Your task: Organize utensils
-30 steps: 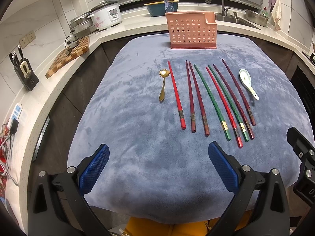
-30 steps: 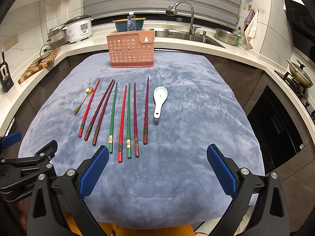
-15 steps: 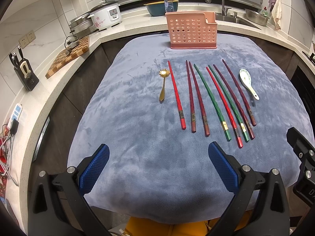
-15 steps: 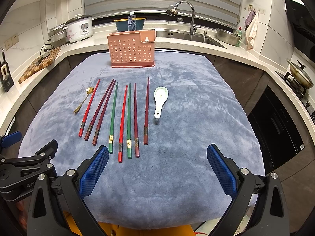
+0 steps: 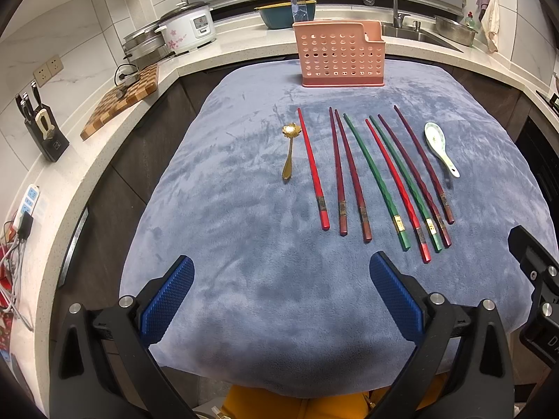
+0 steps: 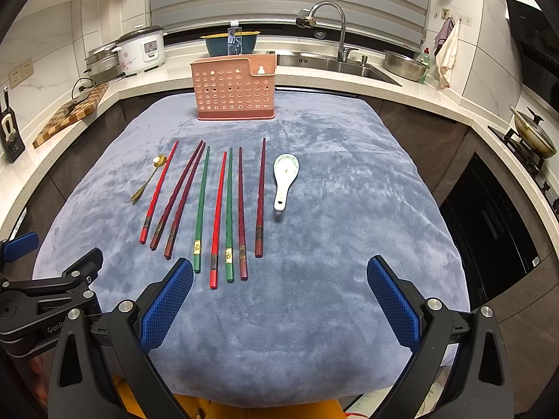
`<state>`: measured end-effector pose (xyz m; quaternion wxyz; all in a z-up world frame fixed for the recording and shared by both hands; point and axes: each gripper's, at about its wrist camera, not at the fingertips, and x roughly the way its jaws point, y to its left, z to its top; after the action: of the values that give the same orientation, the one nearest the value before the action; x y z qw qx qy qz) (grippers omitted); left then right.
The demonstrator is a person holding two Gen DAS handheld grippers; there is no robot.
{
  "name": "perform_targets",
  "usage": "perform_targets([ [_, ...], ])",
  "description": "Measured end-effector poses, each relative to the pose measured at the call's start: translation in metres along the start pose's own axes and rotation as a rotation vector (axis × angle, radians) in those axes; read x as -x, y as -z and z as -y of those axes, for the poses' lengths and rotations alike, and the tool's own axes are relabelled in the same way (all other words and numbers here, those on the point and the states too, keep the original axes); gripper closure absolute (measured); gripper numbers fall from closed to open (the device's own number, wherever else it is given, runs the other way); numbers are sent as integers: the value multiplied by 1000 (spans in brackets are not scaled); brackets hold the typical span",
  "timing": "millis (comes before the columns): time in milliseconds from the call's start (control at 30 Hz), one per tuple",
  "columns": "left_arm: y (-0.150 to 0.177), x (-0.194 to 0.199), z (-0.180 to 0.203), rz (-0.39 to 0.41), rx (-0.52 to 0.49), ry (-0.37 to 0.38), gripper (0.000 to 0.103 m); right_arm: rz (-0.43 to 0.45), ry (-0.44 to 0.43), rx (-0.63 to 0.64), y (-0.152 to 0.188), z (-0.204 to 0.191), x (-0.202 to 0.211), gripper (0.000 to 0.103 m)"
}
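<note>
Several chopsticks [image 5: 370, 174] [image 6: 216, 209] in red, dark red and green lie side by side on a grey-blue cloth [image 5: 244, 244] [image 6: 332, 244]. A gold spoon [image 5: 290, 150] [image 6: 148, 178] lies to their left, and a white ceramic spoon [image 5: 440, 146] [image 6: 284, 179] to their right. Behind them stands an upright pink perforated utensil holder [image 5: 340, 56] [image 6: 236, 87]. My left gripper [image 5: 279, 296] and right gripper [image 6: 279, 296] hover open over the cloth's near edge, both with nothing between the blue pads.
A counter runs round the back with a rice cooker [image 5: 185, 29], a chequered cutting board [image 5: 122, 99], a knife block [image 5: 42, 129], a blue bowl [image 6: 230, 42], a sink and tap [image 6: 332, 31], and a pan on the hob [image 6: 534, 132].
</note>
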<state>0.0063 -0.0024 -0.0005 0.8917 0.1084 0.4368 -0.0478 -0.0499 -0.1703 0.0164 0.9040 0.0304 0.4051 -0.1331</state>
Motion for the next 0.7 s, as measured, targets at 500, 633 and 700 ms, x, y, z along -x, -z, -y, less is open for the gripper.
perform_targets([
  [500,1,-1,1,-3,4,1,7,-2,-1,-1,0,0,0,7],
  [633,2,-2,2,-6,4,1,7,-11,-4,-5,0,-2,-2,7],
  [700,2,-4,1,-11,7,2,7,-15,-8,-9,1,-1,-5,7],
])
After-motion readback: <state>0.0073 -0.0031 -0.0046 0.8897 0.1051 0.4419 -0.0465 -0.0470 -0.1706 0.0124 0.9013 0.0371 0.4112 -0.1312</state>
